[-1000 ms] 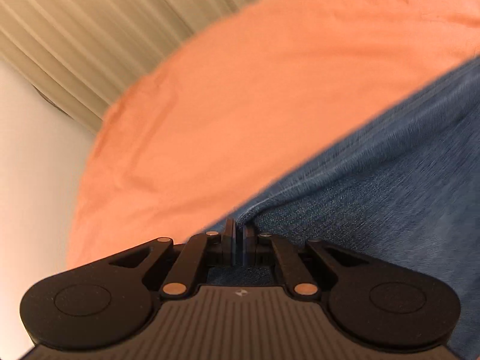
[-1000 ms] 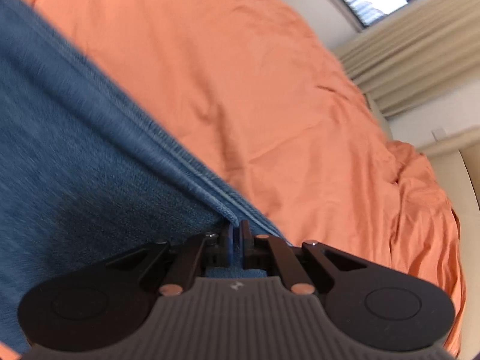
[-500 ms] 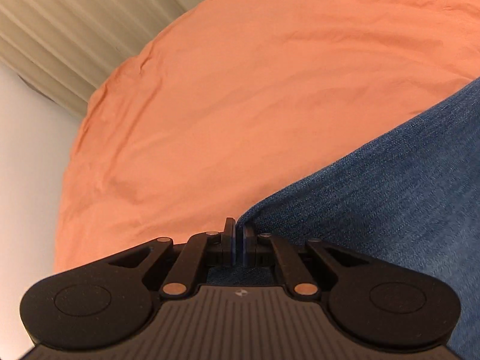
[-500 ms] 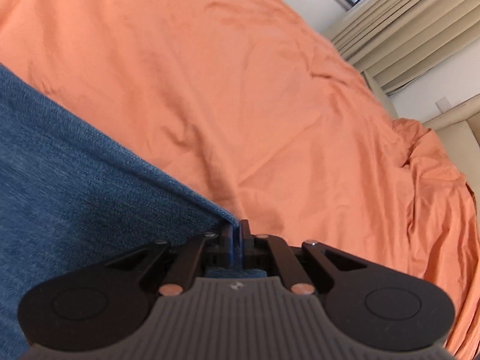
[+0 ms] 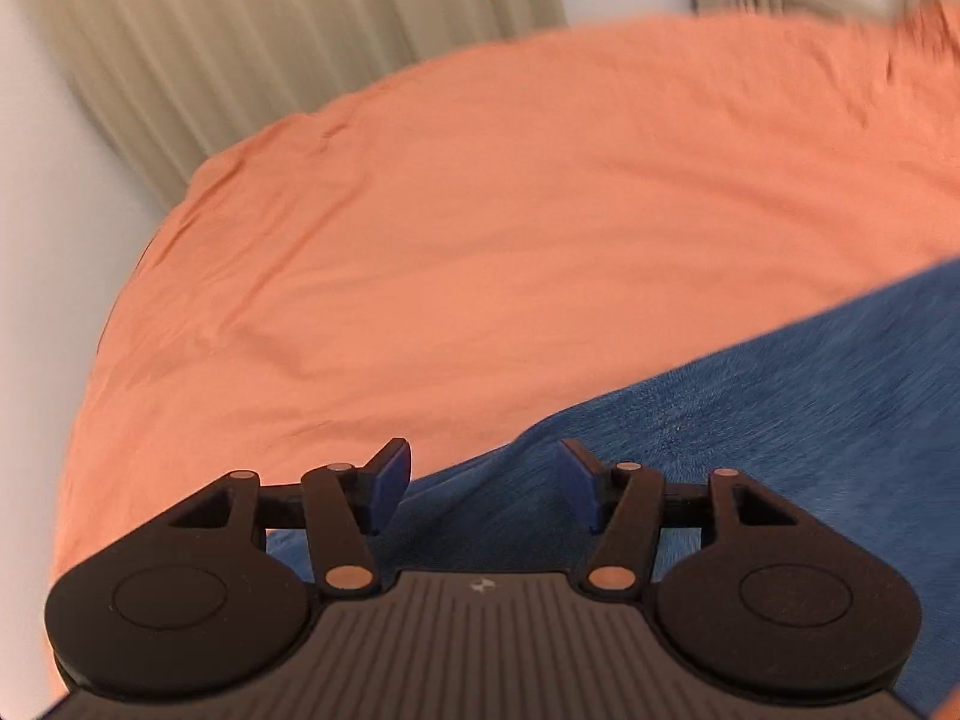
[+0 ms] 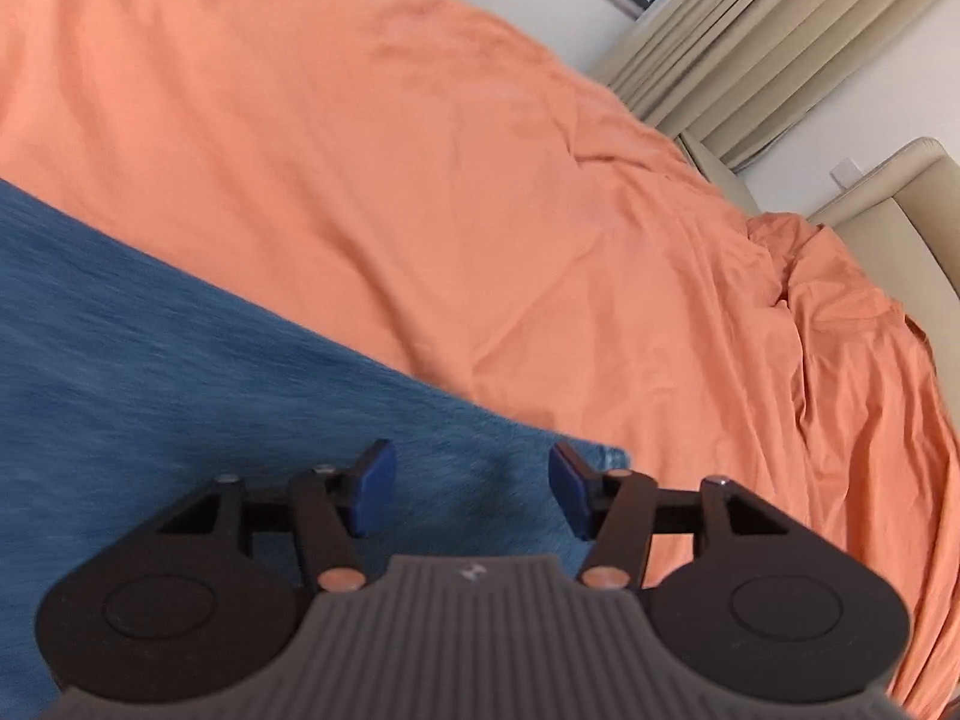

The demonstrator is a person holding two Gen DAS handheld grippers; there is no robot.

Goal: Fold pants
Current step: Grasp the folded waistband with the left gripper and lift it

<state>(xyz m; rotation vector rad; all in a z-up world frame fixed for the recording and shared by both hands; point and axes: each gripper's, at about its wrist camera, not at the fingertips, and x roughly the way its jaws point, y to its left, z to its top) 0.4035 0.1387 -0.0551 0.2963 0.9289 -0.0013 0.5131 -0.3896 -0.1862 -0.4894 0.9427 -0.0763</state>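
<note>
The pants (image 5: 750,420), blue denim, lay flat on the bed (image 5: 480,210) over its orange sheet (image 6: 420,180). The left gripper (image 5: 483,483) hung above their edge, its jaws wide and holding nothing, with denim filling the view from 3 to 6 o'clock. The right gripper (image 6: 471,489) hung over a corner of the pants (image 6: 180,348), its jaws likewise wide and empty, with denim spreading from 6 to 9 o'clock. Beige curtains (image 5: 270,42) hung beyond the bed at 11 o'clock.

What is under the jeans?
The jeans lie on an orange sheet, which shows all around their edge. What is directly beneath the denim is covered, and so is whatever lies under the sheet.
</note>
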